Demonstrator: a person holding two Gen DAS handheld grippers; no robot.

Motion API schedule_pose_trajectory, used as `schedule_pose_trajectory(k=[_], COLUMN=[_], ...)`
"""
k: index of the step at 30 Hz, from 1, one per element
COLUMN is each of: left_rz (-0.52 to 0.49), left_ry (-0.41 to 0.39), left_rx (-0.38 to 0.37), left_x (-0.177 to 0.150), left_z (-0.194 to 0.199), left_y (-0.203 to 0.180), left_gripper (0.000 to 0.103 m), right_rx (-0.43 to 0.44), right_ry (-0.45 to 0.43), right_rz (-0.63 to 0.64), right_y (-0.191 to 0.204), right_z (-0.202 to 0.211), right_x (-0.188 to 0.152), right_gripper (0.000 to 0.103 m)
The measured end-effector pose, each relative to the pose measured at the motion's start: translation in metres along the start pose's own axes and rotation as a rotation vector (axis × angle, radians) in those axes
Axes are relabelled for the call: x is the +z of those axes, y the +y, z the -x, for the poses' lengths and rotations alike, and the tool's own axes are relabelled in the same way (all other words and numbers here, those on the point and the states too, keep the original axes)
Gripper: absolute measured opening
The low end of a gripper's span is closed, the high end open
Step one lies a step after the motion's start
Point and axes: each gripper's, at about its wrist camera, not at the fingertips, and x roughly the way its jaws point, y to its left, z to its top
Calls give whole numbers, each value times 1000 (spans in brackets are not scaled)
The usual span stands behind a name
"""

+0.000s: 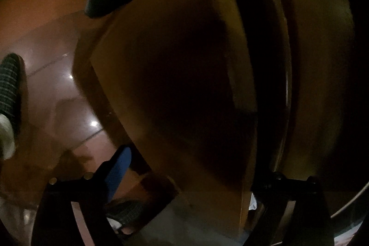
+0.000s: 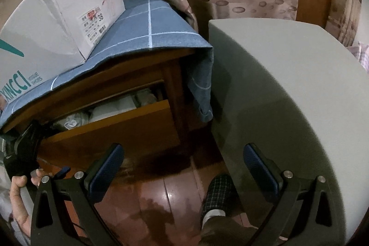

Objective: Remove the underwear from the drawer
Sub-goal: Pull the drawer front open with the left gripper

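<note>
From the right wrist view, my right gripper (image 2: 183,173) has its jaws spread wide with nothing between them; below the gap lie only the floor (image 2: 161,195) and a slippered foot (image 2: 218,191). Beyond the left jaw the drawer (image 2: 120,130) stands partly pulled out, and pale folded underwear (image 2: 110,108) shows in the slot above its front board. I cannot tell one piece from another in there. To the left of the left jaw a hand (image 2: 20,190) holds the left gripper (image 1: 184,176) against the drawer's corner. Beyond the right jaw a grey block (image 2: 288,96) crowds in close. Farther off, the cloth (image 2: 156,34) hangs over the cabinet top and carries a shoebox (image 2: 57,22).

From the left wrist view, all is dark and blurred. The left jaws are fully apart and hold nothing; the drawer front fills the space between them.

The risks as I judge them: the opening is narrow, so jaws going in may strike the board or the cabinet edge above it. In that gloom I might pinch several pieces, or only a loose fold that slips. The hanging cloth could snag on a gripper and drag the shoebox down. The block leaves the right side little room to swing.
</note>
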Motion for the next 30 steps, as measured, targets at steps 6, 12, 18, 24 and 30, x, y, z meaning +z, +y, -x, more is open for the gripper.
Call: schedule_pose_trajectory(k=[6, 12, 18, 24, 30], left_rz=[-91, -121, -189, -247, -282], left_ry=[30, 75, 87, 114, 124], left_rx=[71, 136, 203, 261, 303], left_x=[-5, -20, -26, -36, -42], left_z=[16, 36, 49, 68, 77], left_y=[5, 24, 27, 36, 35], left_gripper=[96, 96, 96, 96, 96], right_rx=[1, -3, -11, 0, 9], right_ry=[-15, -14, -21, -13, 0], right_rz=[-11, -8, -7, -4, 22], right_y=[0, 1, 1, 2, 7], right_z=[3, 3, 3, 3, 0], right_x=[1, -1, -2, -3, -5], right_gripper=[103, 103, 103, 103, 103])
